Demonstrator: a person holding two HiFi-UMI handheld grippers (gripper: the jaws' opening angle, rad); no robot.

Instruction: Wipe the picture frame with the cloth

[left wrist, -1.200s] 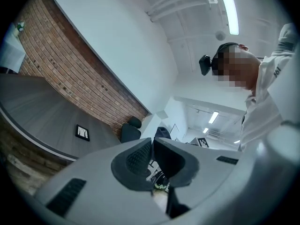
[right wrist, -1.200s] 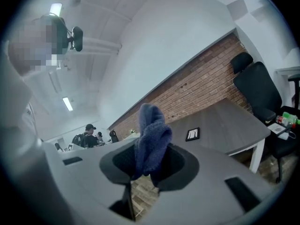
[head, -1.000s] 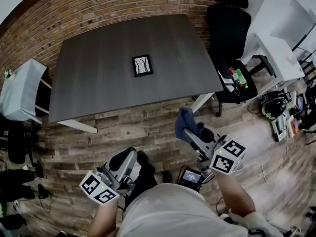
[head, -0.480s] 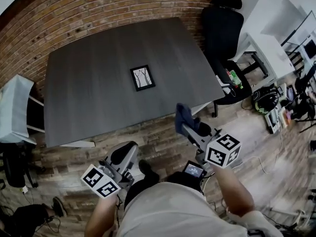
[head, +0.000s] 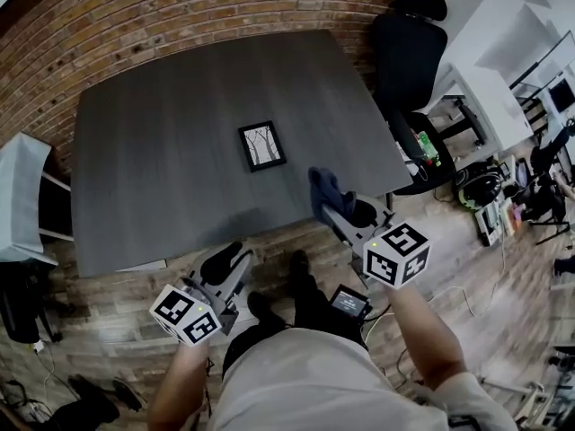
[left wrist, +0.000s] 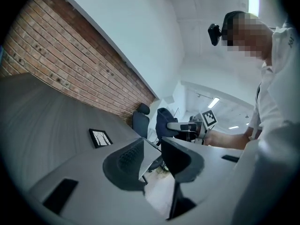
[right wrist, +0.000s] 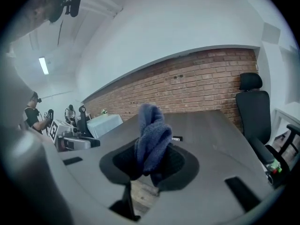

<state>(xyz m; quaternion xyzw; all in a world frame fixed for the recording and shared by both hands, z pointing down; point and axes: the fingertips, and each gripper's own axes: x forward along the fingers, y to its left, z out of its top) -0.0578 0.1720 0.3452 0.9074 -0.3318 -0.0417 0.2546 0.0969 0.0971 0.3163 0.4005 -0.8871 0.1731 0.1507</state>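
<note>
Head view: a person stands at the near edge of a dark grey worktop point(head: 153, 151), a gripper in each hand. The picture frame point(head: 261, 145) lies flat about mid-worktop, with a black border and a pale print of bare trees, nothing touching it. The right gripper point(head: 331, 206) is clenched on the blue cloth point(head: 322, 187); the right gripper view shows the cloth bunched and standing up between the two pads, pinched tight. In the head view the cloth end sits over the near edge of the worktop, near the frame on its near-right side but apart from it. The left gripper point(head: 226, 260) is released: its jaws have just been opening, and the left gripper view shows a gap between them with nothing in it, only the worktop edge and floor seen through. It hangs over the wood-plank floor point(head: 117, 285), just short of the worktop's near edge, pointing toward the worktop. A brick wall point(head: 180, 12) runs behind the far side, and a black office chair point(head: 409, 57) stands by the worktop's right corner
</note>
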